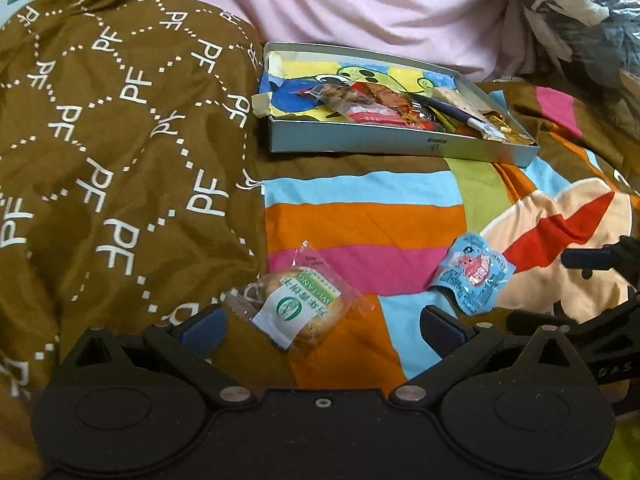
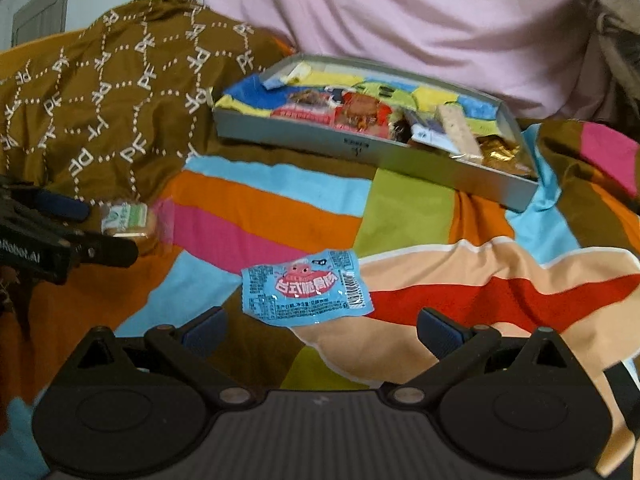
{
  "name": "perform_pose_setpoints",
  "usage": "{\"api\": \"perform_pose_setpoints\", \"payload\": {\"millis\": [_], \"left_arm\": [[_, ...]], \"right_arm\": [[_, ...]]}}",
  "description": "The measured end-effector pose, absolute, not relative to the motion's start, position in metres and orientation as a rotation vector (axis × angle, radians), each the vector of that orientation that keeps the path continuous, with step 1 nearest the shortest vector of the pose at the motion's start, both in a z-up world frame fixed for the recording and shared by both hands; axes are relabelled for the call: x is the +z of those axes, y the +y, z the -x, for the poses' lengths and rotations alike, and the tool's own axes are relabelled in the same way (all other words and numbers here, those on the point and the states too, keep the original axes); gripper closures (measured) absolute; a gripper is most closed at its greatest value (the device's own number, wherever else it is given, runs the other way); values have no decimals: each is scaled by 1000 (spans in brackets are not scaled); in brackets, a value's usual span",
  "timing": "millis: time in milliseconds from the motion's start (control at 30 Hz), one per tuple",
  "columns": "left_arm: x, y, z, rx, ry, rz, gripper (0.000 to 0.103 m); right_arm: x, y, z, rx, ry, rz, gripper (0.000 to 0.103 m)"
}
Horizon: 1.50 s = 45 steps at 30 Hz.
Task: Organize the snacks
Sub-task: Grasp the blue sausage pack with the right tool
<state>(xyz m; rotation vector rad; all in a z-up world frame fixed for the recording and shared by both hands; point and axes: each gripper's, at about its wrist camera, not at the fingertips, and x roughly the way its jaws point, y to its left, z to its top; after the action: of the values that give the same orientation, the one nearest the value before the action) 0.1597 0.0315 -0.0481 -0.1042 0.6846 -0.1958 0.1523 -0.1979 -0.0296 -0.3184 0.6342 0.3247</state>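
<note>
Crinkly cookie wrapper (image 1: 298, 304), glossy blue packet (image 2: 306, 288), shallow tray (image 1: 400, 146)

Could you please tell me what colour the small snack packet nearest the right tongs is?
Light blue plastic packet, pink print; right wrist view.

Right tongs (image 1: 592, 264): cut off by the left wrist view's right edge, only one blue pad and dark links showing.
Left tongs (image 2: 76, 224): cut off at the right wrist view's left edge.
Cookie packet (image 2: 128, 220): blurred, print unreadable.
Snacks in box (image 2: 400, 120): overlapping, far ones partly hidden, labels too small.
</note>
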Motion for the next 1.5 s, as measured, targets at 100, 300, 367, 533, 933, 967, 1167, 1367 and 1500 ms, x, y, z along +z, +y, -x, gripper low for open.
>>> {"api": "perform_pose_setpoints", "payload": {"millis": [100,300,367,533,933,967,1167,1367,1500], "left_arm": [[-51,33,-166,-212,681,122,1],[-57,38,-171,-266,653,193,1],[-59,43,-170,-287,630,244,1],[-63,49,-172,-297,622,305,1],[-65,48,-174,-304,623,310,1],[-65,47,-175,-306,625,309,1],[-68,35,-182,-286,659,248,1],[-70,22,-185,-253,677,164,2],[-71,20,-185,-235,681,141,6]], "right_arm": [[-35,-198,-166,336,649,329,0],[-41,-209,-194,382,694,234,0],[-44,-209,-202,389,694,233,0],[-49,-211,-216,421,712,201,0],[-52,-198,-212,509,701,209,0],[-52,-196,-211,513,700,214,0],[-58,-184,-206,489,687,280,0],[-60,-182,-205,458,671,263,1],[-60,-180,-204,445,661,272,2]]}}
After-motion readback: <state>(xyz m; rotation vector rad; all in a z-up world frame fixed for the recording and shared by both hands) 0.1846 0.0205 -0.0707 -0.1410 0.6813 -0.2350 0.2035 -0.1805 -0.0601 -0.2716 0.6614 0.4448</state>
